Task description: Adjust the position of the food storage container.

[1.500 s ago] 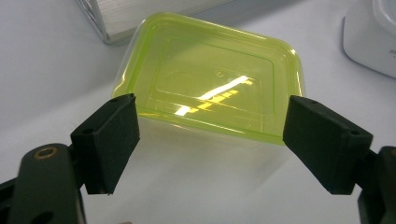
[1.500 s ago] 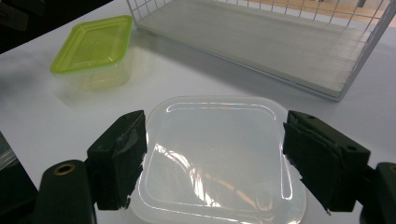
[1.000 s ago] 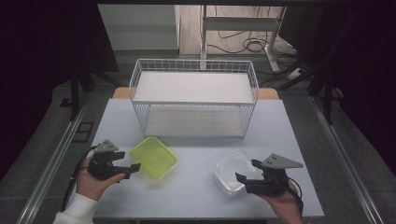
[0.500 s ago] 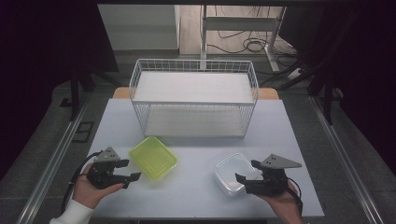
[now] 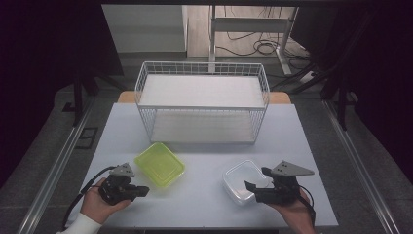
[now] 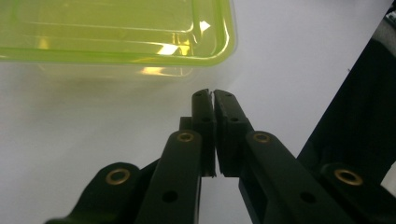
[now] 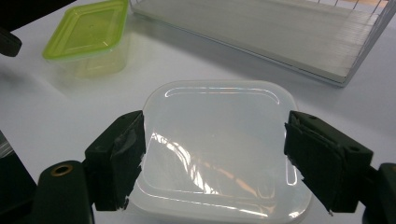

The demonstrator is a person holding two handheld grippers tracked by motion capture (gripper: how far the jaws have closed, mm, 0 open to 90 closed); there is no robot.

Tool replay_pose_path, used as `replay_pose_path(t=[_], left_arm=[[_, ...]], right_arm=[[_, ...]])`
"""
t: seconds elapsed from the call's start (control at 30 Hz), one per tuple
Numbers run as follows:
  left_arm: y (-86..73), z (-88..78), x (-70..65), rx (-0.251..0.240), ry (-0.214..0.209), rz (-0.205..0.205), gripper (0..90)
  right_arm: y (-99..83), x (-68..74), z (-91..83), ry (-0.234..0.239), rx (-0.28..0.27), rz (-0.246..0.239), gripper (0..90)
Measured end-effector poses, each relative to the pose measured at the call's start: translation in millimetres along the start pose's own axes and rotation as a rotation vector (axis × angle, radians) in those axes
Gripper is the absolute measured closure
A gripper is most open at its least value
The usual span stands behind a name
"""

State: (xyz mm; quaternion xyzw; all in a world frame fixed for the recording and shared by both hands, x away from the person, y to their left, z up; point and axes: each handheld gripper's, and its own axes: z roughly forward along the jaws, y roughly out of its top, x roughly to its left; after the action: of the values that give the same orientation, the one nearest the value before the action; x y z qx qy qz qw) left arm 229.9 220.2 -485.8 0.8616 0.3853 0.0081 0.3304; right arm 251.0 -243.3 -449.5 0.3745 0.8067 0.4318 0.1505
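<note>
A lime-green lidded container [image 5: 159, 165] sits on the white table, front left. Just in front of it, low over the table, my left gripper [image 5: 145, 190] lies; in the left gripper view its jaws [image 6: 213, 93] have just closed flat together with nothing between them, a short way from the green container's [image 6: 116, 28] corner. At the front right stands a clear lidded container [image 5: 241, 180]. My right gripper [image 5: 255, 178] straddles it, and in the right gripper view its wide-open pads [image 7: 215, 123] flank the clear lid [image 7: 215, 154] at its two side edges.
A white wire rack with two shelves [image 5: 202, 105] stands across the back of the table [image 5: 204, 204]; its lower shelf [image 7: 261, 32] lies beyond the clear container. The table's front edge runs just behind both hands. Dark floor and metal rails flank the table.
The left gripper's jaws have gone from wide open to shut, and the hand has slid a little toward the front of the table. The right gripper and both containers have stayed put.
</note>
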Motion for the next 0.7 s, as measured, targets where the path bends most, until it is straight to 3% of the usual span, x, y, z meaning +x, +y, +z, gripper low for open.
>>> replay_pose_path(t=[0.17,0.4,0.7], left_arm=[[2.9,10.0,0.8,0.043,0.006,0.008,89.5],[11.1,25.4,4.5,0.071,0.03,-0.015,89.8],[25.7,37.1,-0.8,0.048,0.032,-0.025,89.9]], right_arm=[[-0.2,-0.4,0.0,-0.003,0.0,0.002,21.1],[-0.1,0.2,0.5,-0.003,0.002,0.002,21.0],[-0.1,0.2,1.1,-0.008,0.003,0.001,21.0]])
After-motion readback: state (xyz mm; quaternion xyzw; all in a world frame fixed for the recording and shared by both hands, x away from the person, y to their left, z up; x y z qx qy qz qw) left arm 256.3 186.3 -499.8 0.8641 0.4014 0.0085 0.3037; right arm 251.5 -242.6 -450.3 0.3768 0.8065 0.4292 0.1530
